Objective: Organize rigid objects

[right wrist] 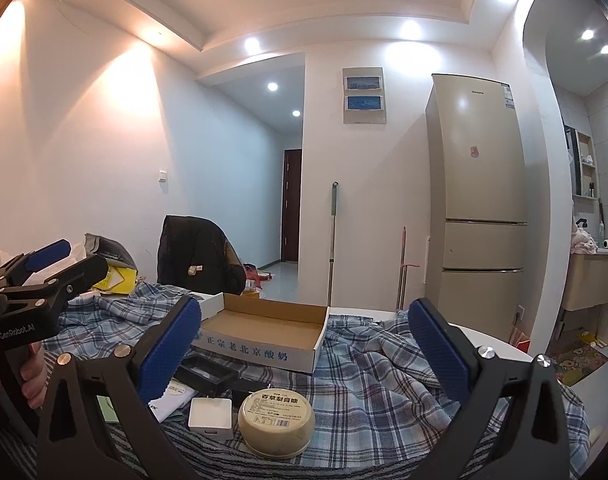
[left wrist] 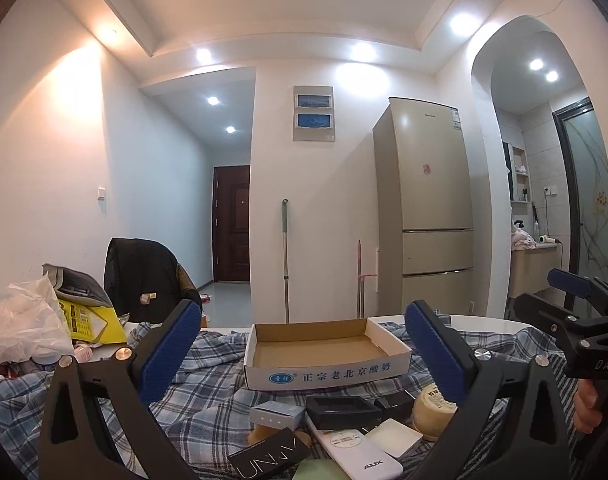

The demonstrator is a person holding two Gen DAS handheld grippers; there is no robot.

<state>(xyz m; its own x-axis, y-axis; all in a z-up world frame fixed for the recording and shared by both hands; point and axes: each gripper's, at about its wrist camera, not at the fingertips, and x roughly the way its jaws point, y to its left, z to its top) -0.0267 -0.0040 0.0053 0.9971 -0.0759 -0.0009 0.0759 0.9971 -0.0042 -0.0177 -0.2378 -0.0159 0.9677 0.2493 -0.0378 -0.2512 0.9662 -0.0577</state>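
My right gripper (right wrist: pixel 304 344) hangs with jaws spread wide and nothing between them; below sit a round tin (right wrist: pixel 277 422) and a white adapter (right wrist: pixel 210 417), just beside each other on the plaid cloth (right wrist: pixel 379 384); beyond them the cardboard tray (right wrist: pixel 260 330) lies empty; my left gripper (right wrist: pixel 52 268) shows at the left edge.

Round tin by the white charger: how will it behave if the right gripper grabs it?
The tin looks rigid, so squeezing shouldn't dent it much. Its curved, smooth wall may slip between flat pads unless gripped across the middle. It sits flat on its base on the rumpled plaid cloth, so it probably won't roll, but could tilt when nudged.
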